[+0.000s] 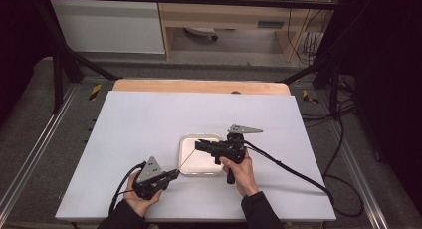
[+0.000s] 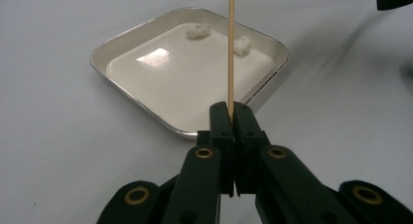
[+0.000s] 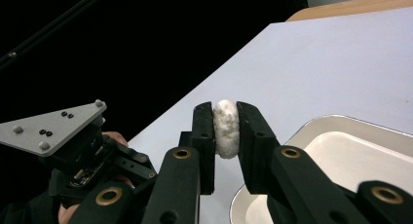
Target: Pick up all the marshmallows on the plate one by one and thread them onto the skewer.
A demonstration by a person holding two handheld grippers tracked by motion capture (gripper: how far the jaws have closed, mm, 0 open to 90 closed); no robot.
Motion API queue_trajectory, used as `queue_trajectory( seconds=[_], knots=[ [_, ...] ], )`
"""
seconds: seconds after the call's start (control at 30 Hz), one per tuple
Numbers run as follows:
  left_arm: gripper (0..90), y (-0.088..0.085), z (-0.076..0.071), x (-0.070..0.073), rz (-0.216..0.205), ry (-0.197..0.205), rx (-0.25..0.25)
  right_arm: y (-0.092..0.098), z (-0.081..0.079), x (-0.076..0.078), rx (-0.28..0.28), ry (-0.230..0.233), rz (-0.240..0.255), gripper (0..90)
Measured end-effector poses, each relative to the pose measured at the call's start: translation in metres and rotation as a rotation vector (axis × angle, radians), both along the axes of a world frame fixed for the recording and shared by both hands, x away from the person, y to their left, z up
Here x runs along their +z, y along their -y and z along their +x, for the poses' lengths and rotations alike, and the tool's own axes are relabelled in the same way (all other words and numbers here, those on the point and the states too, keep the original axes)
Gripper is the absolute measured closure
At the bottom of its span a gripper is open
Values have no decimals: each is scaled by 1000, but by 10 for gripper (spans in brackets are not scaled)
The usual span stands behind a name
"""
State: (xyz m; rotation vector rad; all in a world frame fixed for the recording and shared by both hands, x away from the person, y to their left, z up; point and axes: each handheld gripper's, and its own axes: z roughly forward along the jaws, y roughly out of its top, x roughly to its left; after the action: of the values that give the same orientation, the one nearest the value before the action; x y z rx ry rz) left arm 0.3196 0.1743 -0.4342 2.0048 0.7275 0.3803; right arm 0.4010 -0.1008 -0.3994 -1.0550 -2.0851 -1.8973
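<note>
Near the table's [image 1: 149,119] front edge, left of centre, the left gripper [image 1: 171,175] lies low in the person's left hand [image 1: 139,196], its grey plate up and its cable looping off toward the front left corner. Its jaws are pressed together on the butt of a skewer [image 2: 231,48]. In the high view the thin stick slants up and right from the jaw tips, over the tray's front left corner. In the left gripper view it rises straight from the clamped pads across the tray [image 2: 126,39] and out of the top of the frame.

The tray, white with a pale rim, sits on the table right of centre, nearer the front edge than the back. Two small white puffs [image 2: 197,31] lie at its far side in the left gripper view, apart from each other.

Over the tray's right side the right gripper [image 1: 199,146] is held in the right hand [image 1: 241,169], pointing left. Its jaws are closed on a white marshmallow [image 3: 226,128], squeezed between the pads and clear of the tray. Its cable trails toward the right edge.
</note>
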Motion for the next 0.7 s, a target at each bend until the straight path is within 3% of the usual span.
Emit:
queue_trajectory(
  seconds=[0.7],
  knots=[
    [888, 2, -1, -2, 16, 3, -7, -2, -3, -3, 13, 5, -10, 799]
  ],
)
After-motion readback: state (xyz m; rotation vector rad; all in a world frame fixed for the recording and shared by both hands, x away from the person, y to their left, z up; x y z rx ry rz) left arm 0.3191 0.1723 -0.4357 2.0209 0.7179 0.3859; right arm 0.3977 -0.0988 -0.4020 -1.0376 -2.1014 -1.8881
